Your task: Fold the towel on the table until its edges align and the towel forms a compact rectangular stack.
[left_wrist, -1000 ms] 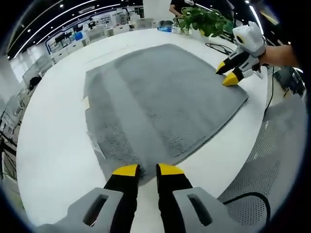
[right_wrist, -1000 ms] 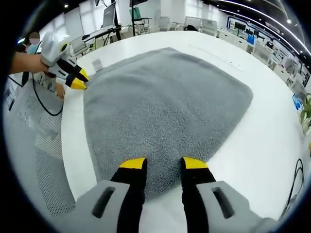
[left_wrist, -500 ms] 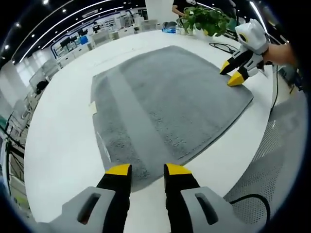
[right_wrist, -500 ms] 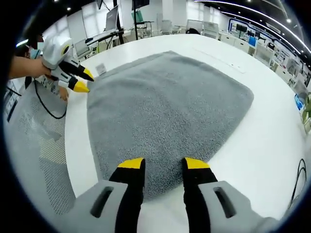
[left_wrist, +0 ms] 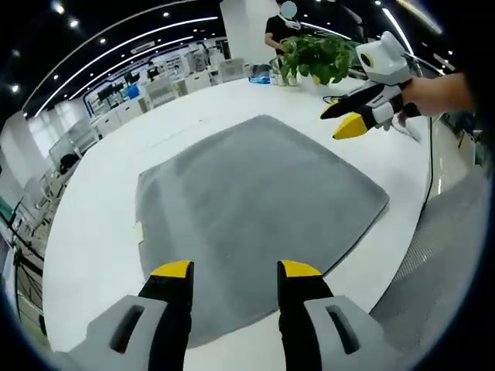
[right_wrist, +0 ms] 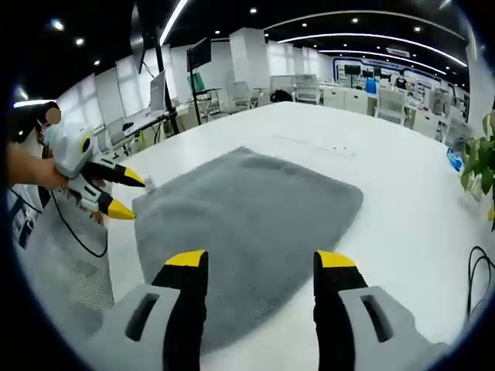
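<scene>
A grey towel (left_wrist: 247,209) lies flat on the white table (left_wrist: 100,232), folded to a rough rectangle; it also spreads ahead in the right gripper view as the towel (right_wrist: 240,224). My left gripper (left_wrist: 236,269) hovers open above the towel's near corner, nothing between its jaws. My right gripper (right_wrist: 263,259) is open too, raised over the opposite near corner. In the left gripper view the right gripper (left_wrist: 340,120) hangs in the air past the towel's far right corner. In the right gripper view the left gripper (right_wrist: 128,193) floats beside the towel's left edge.
A potted green plant (left_wrist: 313,54) and a black cable (left_wrist: 340,97) sit at the table's far side. A person (left_wrist: 280,27) stands behind the plant. A grey mesh chair back (left_wrist: 441,255) lies off the table's edge. Office desks fill the background.
Both grippers have lifted up and away from the towel and their jaws have spread wider. The towel lies still on the table.
</scene>
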